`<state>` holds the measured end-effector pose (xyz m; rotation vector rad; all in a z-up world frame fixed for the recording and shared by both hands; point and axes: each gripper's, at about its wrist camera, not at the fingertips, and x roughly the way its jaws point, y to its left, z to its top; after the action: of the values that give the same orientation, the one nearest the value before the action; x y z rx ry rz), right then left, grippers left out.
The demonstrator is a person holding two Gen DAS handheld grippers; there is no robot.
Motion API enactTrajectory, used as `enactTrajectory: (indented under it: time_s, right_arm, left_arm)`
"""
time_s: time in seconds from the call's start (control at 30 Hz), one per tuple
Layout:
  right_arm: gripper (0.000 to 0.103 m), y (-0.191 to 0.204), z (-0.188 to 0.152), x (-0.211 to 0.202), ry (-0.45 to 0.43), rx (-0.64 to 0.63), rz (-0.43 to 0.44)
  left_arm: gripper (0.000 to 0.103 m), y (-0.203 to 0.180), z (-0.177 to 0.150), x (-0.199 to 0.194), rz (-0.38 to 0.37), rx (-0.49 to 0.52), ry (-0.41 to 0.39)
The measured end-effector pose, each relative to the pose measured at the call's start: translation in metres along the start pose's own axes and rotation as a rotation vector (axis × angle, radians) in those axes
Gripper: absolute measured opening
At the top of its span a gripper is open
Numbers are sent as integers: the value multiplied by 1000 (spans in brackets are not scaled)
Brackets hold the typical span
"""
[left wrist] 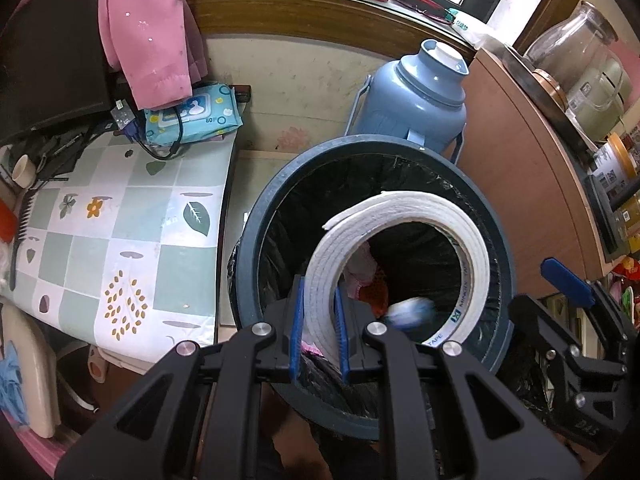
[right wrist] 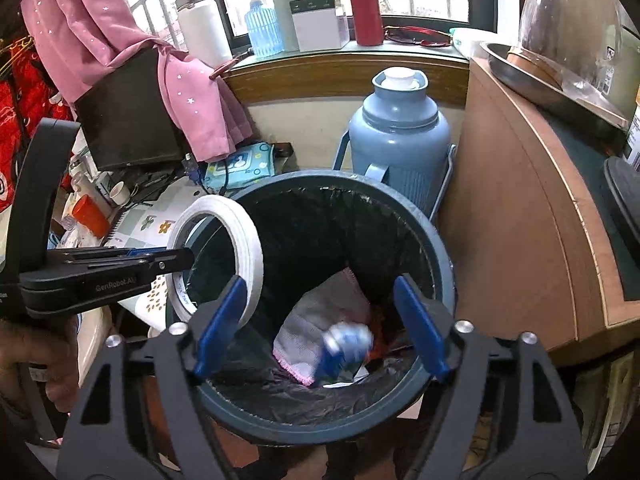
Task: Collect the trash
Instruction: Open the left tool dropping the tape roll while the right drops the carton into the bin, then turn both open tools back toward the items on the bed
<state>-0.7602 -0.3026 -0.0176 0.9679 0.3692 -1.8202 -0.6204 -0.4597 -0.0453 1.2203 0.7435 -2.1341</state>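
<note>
My left gripper [left wrist: 319, 332] is shut on a white roll of tape [left wrist: 404, 216] and holds it over the round blue-grey trash bin [left wrist: 248, 240] lined with a black bag. The roll [right wrist: 244, 236] and the left gripper [right wrist: 188, 258] also show in the right wrist view, above the bin's left rim [right wrist: 440, 248]. My right gripper [right wrist: 320, 328] is open and empty above the bin's mouth. A blurred blue and white piece of trash [right wrist: 344, 340] is falling inside the bin, over a grey cloth [right wrist: 316, 312]. It also shows in the left wrist view [left wrist: 408, 312].
A blue thermos jug [left wrist: 416, 96] stands behind the bin. A wooden cabinet [left wrist: 520, 184] is to the right. A table with a green checked cloth [left wrist: 120, 232] is to the left, with a wipes pack [left wrist: 192, 114] and cables. Bottles line the windowsill [right wrist: 320, 56].
</note>
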Motion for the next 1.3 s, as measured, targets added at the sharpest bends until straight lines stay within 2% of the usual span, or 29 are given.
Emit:
enactTrajectory:
  time_s: [0.2,0.3,0.43,0.87,1.2,1.3]
  right_arm:
    - [77,-5,5,-1,-3,12,7]
    - [77,-8,5,-3,-6,18,9]
    - [77,-15,4,-6,-2,37,16]
    - [77,-25,1,-15,-18,42,28]
    - [77,0,0,-8,0,-57,131]
    - [77,16,-2,-5,10,-108,176]
  left_arm:
    - [15,-4,4,7,-3,1,7]
    - [19,-8,6,9,2,5,5]
    - [39,-14,8,10,-2,11,-1]
    - [40,-30,6,4,-1,32,-25]
    - [42,-8,-18,-17,71,-69,-58]
    - [53,7,-33,-28,113,-130,-79]
